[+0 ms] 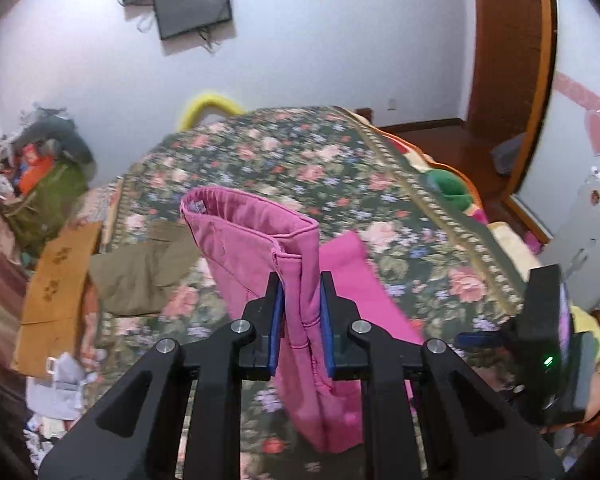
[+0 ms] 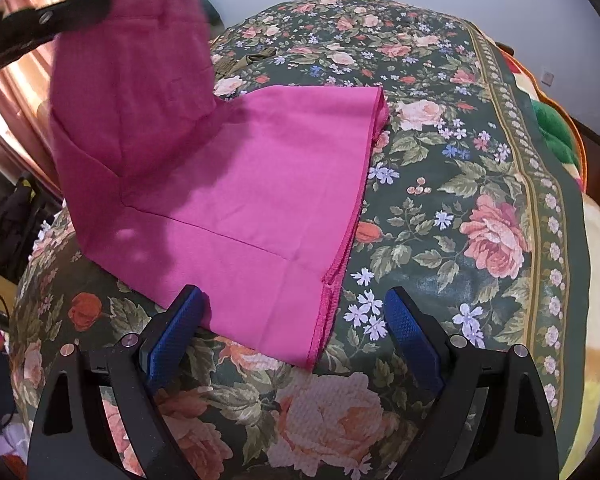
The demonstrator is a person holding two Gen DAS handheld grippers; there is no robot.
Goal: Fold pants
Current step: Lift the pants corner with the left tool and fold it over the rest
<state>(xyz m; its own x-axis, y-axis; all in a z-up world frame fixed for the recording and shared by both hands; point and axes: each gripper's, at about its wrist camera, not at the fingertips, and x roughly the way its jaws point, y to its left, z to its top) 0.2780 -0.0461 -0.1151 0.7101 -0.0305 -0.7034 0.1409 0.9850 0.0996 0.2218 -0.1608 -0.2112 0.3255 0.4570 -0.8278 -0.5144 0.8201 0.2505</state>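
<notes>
Pants (image 2: 236, 184) lie half-folded on the bed (image 2: 480, 184): our left claw (image 1: 302, 300) pinches the lifted waistband end, our right claw (image 2: 296, 320) gapes empty near the leg hems; we judge the final fold remains.

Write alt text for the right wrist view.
The open right gripper hovers at the hem of pink pants spread on a floral bedspread. At upper left, the left gripper lifts the pants' other end.

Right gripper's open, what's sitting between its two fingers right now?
In the right wrist view, the right gripper straddles the near hem corner of the pink pants, lying flat on the floral bedspread; beside it, bare bedspread.
</notes>
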